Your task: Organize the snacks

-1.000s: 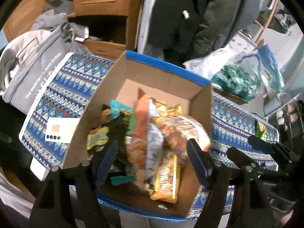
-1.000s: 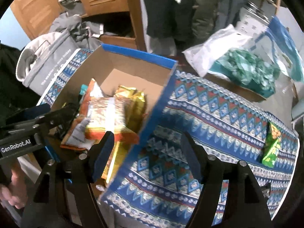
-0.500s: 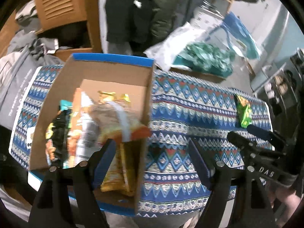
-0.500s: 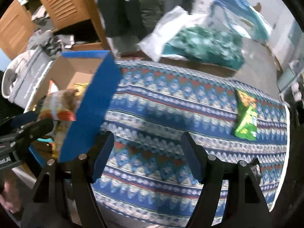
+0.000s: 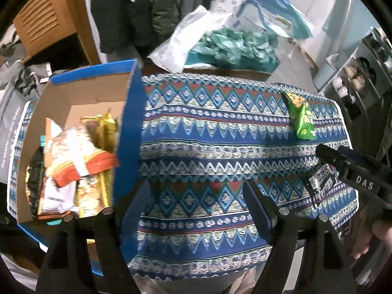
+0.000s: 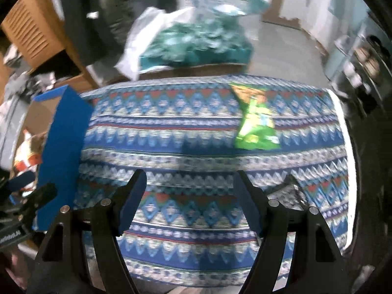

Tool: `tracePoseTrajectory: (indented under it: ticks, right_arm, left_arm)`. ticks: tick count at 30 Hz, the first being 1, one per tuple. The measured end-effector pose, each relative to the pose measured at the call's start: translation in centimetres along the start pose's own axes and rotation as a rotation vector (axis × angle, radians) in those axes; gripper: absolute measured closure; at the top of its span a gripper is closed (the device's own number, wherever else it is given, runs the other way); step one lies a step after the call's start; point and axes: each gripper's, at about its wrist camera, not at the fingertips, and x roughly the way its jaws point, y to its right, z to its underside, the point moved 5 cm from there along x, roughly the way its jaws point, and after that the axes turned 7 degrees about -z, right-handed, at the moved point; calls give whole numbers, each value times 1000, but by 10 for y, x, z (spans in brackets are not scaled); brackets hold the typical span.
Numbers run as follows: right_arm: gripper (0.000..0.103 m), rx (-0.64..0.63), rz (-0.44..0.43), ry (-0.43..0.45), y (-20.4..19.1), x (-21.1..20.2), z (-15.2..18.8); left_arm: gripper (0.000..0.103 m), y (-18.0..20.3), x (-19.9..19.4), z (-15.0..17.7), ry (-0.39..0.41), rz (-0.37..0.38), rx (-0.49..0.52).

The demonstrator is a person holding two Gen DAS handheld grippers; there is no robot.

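Snack bag (image 6: 254,125), green and flat, is seen lying alone on the patterned cloth (image 5: 208,127), at about two o'clock from the right gripper (image 6: 189,201) and well apart from it. It is judged to be light, soft and crinkly, with a slick film skin and brittle contents that hard squeezing would crush. A hold is best taken across a short sealed end or along one long edge, where the film is doubled and the pads can pinch without sliding.

Both pairs of jaws are seen standing wide with nothing between them, only cloth below. The left gripper (image 5: 196,205) hangs over the middle of the cloth, with the bag at about two o'clock in its view too.

At nine o'clock stands the box (image 5: 129,132), cardboard with blue outer faces, where other snacks (image 5: 73,156) are piled loosely; the bag is judged to belong there.

The right view is smeared by motion, so the print on the bag cannot be read. The near wall of the box is cut off by the left fingers (image 5: 132,208). How many packets lie under the pile cannot be told.
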Motion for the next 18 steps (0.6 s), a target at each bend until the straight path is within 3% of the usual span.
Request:
tracePoseTrajectory:
  ticks: [8, 13, 18]
  right_arm:
    - [28, 166, 82, -3, 64, 0, 15]
    - [28, 231, 180, -26, 109, 7, 24]
    - [28, 366, 162, -44, 155, 17, 37]
  left_arm:
    - [23, 28, 20, 1, -30, 28, 16]
    - [23, 42, 36, 1, -56, 43, 21]
    - [23, 50, 50, 6, -82, 46, 41]
